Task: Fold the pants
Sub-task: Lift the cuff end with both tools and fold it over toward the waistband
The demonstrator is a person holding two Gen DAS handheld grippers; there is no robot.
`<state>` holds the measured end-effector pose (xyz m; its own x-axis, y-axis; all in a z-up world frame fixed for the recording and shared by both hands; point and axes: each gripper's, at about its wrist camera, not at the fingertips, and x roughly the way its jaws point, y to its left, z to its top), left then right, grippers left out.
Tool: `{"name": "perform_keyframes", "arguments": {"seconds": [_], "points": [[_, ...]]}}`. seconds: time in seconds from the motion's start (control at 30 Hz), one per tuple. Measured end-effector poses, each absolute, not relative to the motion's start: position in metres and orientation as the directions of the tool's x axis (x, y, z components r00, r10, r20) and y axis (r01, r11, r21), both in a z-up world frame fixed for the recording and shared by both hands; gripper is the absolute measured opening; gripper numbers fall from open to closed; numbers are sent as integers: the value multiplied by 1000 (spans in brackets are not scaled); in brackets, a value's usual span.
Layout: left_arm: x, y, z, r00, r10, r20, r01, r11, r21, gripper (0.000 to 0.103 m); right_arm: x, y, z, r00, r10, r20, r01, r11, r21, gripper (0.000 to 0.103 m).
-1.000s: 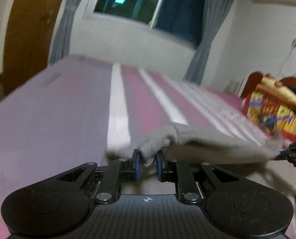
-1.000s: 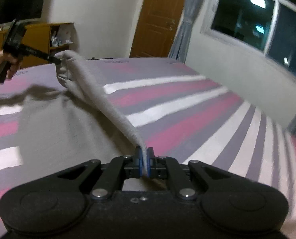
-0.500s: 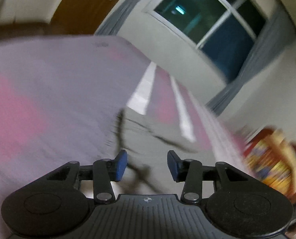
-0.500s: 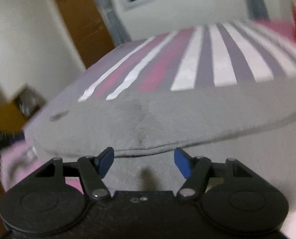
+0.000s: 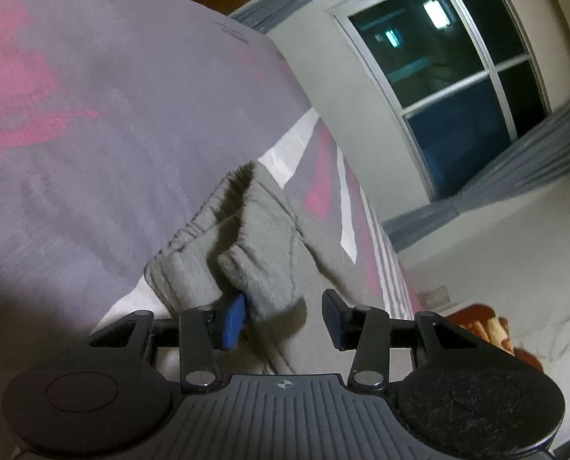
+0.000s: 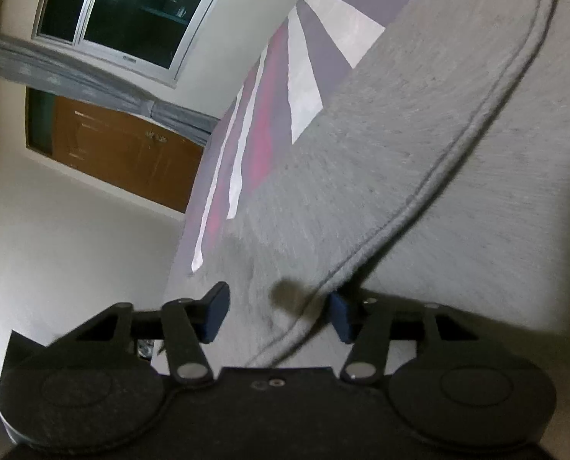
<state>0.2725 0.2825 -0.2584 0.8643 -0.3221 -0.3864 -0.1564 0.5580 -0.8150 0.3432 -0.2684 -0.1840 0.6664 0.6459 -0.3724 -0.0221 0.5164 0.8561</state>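
Note:
The grey pants (image 5: pixel 258 237) lie bunched on the striped bed, with the ribbed waistband (image 5: pixel 193 230) toward the left of the left wrist view. My left gripper (image 5: pixel 283 320) hovers low over them, rolled and open; a fold of cloth brushes its left pad (image 5: pixel 233 322), and the right pad is free. In the right wrist view the pants (image 6: pixel 380 176) spread flat, and a stitched hem edge (image 6: pixel 411 207) runs down between the jaws. My right gripper (image 6: pixel 278 316) is rolled sideways, its jaws are closing, and the pads stand apart around the hem.
The pink, grey and white striped bedcover (image 5: pixel 93 96) fills the left of the left wrist view. A dark window (image 5: pixel 449 76) with grey curtains is beyond it, and a colourful pillow (image 5: pixel 488 329) is at the lower right. A wooden door (image 6: pixel 124 149) and a pale wall are left of the bed.
Both grippers let go of the lifted pants, opened, rolled and sank toward the bed. The pants, stretched between them before, now lie on the cover.

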Motion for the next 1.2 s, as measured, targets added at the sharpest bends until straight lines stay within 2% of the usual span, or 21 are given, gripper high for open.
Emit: {"name": "perform_keyframes", "arguments": {"seconds": [0.03,0.07,0.1,0.17,0.2,0.33,0.4,0.47,0.5,0.6,0.67,0.77,0.83,0.9,0.93,1.0,1.07,1.1,1.13,1.17,1.2], "points": [[272,283,-260,865,-318,-388,-161,557,-815,43,347,-268,-188,670,647,-363,-16,501,865,42],[274,283,-261,865,-311,-394,-168,560,-811,36,351,-269,-190,673,645,-362,-8,496,869,38],[278,280,-262,860,-296,-416,-186,577,-795,29,353,-270,-192,678,637,-366,3,495,869,29],[283,279,-259,853,-282,-439,-202,597,-777,25,359,-271,-196,683,618,-389,24,514,858,8],[283,280,-251,854,-277,-440,-199,608,-769,22,359,-274,-192,689,605,-399,21,533,846,5],[274,284,-216,885,-295,-362,-102,635,-766,19,331,-264,-147,723,589,-362,-121,623,773,5],[267,290,-201,884,-303,-355,-79,653,-753,19,310,-259,-123,738,587,-331,-191,653,733,5],[260,298,-199,867,-312,-389,-90,669,-738,19,290,-250,-112,735,589,-336,-232,684,691,4],[261,299,-204,844,-309,-439,-117,692,-713,19,285,-246,-111,727,583,-363,-231,705,671,4],[266,296,-235,754,-281,-594,-217,747,-628,19,283,-233,-143,688,529,-496,-154,775,613,5],[260,295,-243,775,-274,-569,-227,720,-656,19,296,-229,-177,642,522,-562,-71,770,634,5],[248,290,-231,786,-259,-561,-197,755,-626,19,301,-237,-194,660,556,-506,-21,687,727,4],[246,285,-218,799,-245,-549,-161,793,-587,19,298,-234,-180,679,553,-482,-82,710,700,5],[249,280,-220,758,-205,-619,-188,840,-509,19,296,-229,-172,692,559,-457,-129,719,683,5],[250,276,-224,742,-194,-642,-199,851,-487,20,301,-227,-174,687,550,-474,-120,730,673,6],[246,271,-223,745,-169,-645,-216,855,-472,21,312,-224,-189,629,532,-567,-48,754,655,8],[234,265,-214,773,-154,-615,-223,842,-492,23,313,-237,-192,628,580,-520,-35,688,725,16],[227,260,-208,789,-158,-594,-214,835,-506,26,308,-247,-187,664,570,-484,-28,666,746,33],[218,255,-203,801,-160,-578,-204,833,-513,30,300,-260,-181,716,535,-448,-27,663,748,62],[210,251,-201,805,-154,-572,-203,835,-511,41,296,-273,-179,753,495,-433,-13,669,743,75],[211,249,-197,801,-145,-581,-215,836,-505,48,295,-288,-181,779,464,-423,9,666,746,81]]}}
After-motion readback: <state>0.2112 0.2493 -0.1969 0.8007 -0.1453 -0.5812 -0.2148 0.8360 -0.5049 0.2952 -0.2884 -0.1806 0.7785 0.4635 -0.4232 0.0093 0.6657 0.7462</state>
